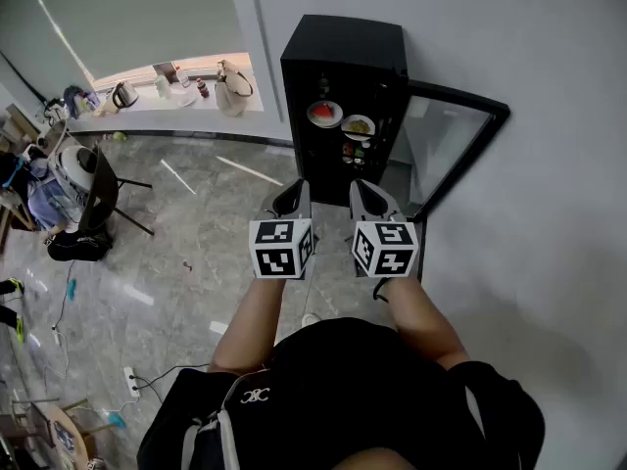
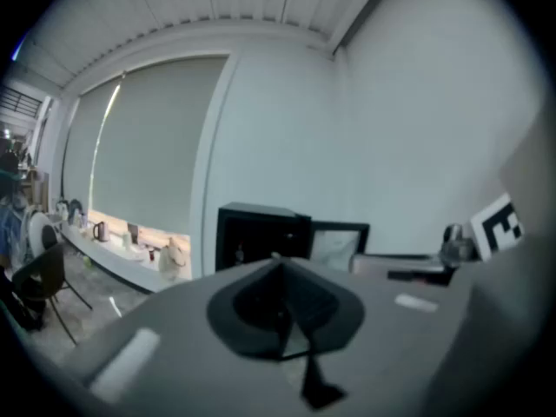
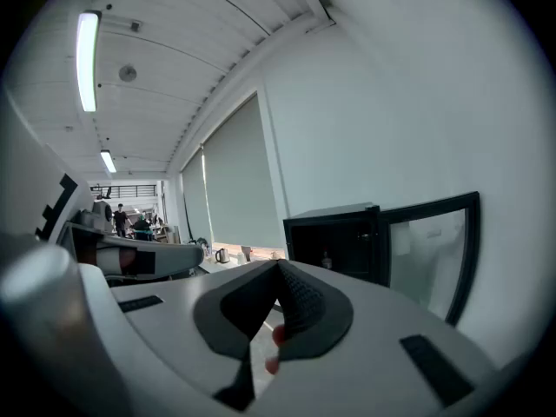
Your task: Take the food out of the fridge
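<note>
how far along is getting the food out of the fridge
Done: the fridge has its door open. In hand: nothing. The left claw and right claw are both shut and empty, held short of the fridge. Left: everything. A plate of red food and a plate of yellow food sit inside, with smaller items below.

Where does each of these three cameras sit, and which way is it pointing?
Head view: on the person's head, looking steeply down over both forearms, the left gripper and the right gripper, toward the open fridge.
Left gripper view: on the left gripper, looking along its shut jaws toward the fridge.
Right gripper view: on the right gripper, likewise, jaws shut.
Shared: all show the fridge.
</note>
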The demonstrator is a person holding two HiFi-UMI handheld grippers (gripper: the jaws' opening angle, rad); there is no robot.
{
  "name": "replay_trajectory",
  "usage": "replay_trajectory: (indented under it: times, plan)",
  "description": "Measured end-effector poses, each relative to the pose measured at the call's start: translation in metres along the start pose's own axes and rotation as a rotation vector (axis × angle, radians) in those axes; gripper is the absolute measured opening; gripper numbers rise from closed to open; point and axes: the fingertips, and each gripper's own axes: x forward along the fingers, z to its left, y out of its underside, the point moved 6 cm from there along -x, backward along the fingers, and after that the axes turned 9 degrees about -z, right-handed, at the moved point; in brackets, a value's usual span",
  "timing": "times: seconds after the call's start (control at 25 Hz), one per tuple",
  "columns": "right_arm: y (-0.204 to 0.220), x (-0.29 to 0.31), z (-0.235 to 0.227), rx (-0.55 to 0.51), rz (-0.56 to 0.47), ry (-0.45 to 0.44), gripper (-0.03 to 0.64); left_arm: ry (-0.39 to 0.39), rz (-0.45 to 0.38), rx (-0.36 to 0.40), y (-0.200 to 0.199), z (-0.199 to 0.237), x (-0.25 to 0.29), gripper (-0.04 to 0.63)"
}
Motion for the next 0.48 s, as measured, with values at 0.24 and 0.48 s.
replay_trajectory:
  times: [0.24, 0.48]
  plan:
    - [0.003, 0.006, 0.000, 0.034, -0.020, 0.001, -0.005, 0.008, 0.016, -0.013, 0.005, 0.008, 0.006, -0.003]
    - [0.005, 0.010, 0.007, 0.038, -0.023, 0.016, -0.005, 0.020, 0.017, -0.028, 0.010, 0.020, 0.006, -0.003]
